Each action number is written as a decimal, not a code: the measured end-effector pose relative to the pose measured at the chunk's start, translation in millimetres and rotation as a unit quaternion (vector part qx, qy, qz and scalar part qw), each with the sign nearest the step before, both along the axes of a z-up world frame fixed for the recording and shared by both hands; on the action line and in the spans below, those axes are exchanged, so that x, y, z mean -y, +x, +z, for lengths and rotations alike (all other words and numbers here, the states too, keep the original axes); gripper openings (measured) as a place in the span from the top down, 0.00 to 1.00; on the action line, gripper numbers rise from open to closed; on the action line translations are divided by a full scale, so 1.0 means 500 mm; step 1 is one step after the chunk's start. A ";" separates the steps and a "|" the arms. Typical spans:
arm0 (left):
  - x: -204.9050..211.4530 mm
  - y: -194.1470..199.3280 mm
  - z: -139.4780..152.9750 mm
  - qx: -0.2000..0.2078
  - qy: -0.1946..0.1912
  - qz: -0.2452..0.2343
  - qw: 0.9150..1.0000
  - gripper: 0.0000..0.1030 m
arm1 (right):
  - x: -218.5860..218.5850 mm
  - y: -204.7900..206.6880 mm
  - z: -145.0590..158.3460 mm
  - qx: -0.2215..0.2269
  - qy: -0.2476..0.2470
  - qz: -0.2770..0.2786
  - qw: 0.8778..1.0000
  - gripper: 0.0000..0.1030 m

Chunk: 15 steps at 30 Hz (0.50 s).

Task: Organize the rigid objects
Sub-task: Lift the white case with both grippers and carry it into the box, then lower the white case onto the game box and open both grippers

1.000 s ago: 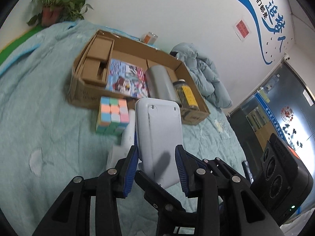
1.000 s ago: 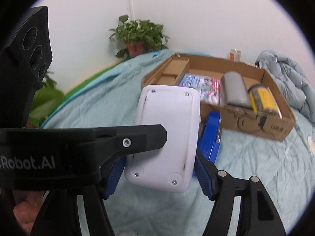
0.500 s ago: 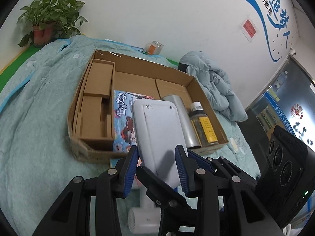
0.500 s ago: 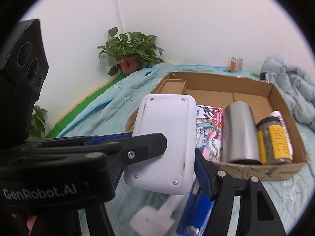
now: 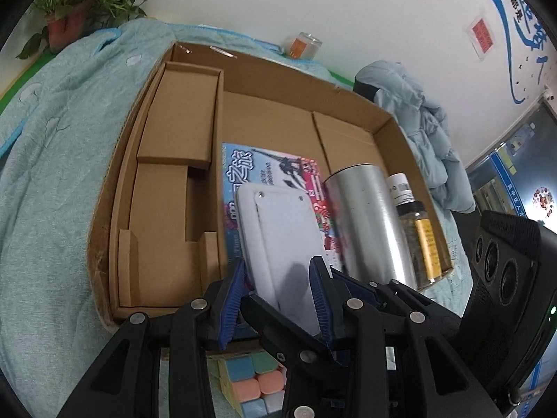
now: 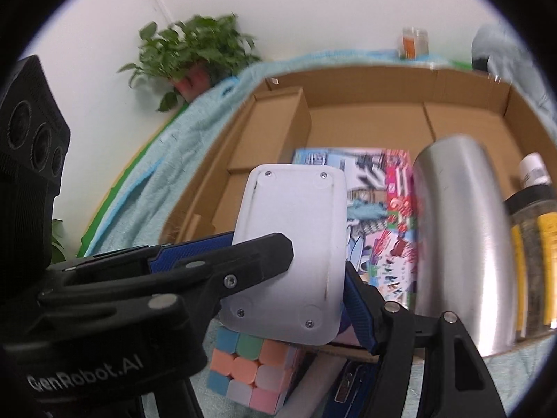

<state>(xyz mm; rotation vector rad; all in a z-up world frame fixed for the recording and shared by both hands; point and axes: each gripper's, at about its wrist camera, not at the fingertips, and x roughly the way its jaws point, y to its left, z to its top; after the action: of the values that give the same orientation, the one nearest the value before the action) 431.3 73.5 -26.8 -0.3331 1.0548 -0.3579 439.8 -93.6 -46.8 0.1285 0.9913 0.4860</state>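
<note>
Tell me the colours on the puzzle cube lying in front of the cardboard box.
The puzzle cube shows pastel tiles: orange, green, blue, pink and white. Clearest in the right wrist view.

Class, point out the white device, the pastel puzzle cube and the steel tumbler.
white device (image 6: 292,244), right wrist view, screwed back panel.
pastel puzzle cube (image 6: 243,372), right wrist view, front face.
steel tumbler (image 5: 369,223), left wrist view, side wall.

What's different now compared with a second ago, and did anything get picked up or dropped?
Both tools carried the white flat device from over the blanket to above the cardboard box, over the colourful book. Nothing was picked up or dropped: the left tool and right tool grip it as before, though the right's jaws are opening slightly. Book, steel cylinder, jar and cube stayed put.
</note>
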 end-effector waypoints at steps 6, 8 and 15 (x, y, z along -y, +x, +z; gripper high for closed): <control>-0.028 -0.004 0.006 0.023 -0.008 0.010 1.000 0.66 | 0.016 0.014 -0.022 -0.028 0.011 0.008 1.000 0.36; -0.030 -0.015 0.013 0.028 -0.010 0.012 0.999 0.66 | 0.022 0.005 -0.015 -0.023 0.020 0.002 1.000 0.37; -0.037 -0.100 0.066 0.090 0.015 0.023 0.996 0.57 | 0.009 0.003 -0.019 -0.026 0.003 0.023 0.999 0.43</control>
<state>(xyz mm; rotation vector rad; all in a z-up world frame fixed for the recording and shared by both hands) 381.3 92.2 6.2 -0.2922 0.8731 -0.3236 441.2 -97.9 -56.3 0.1248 1.0448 0.5307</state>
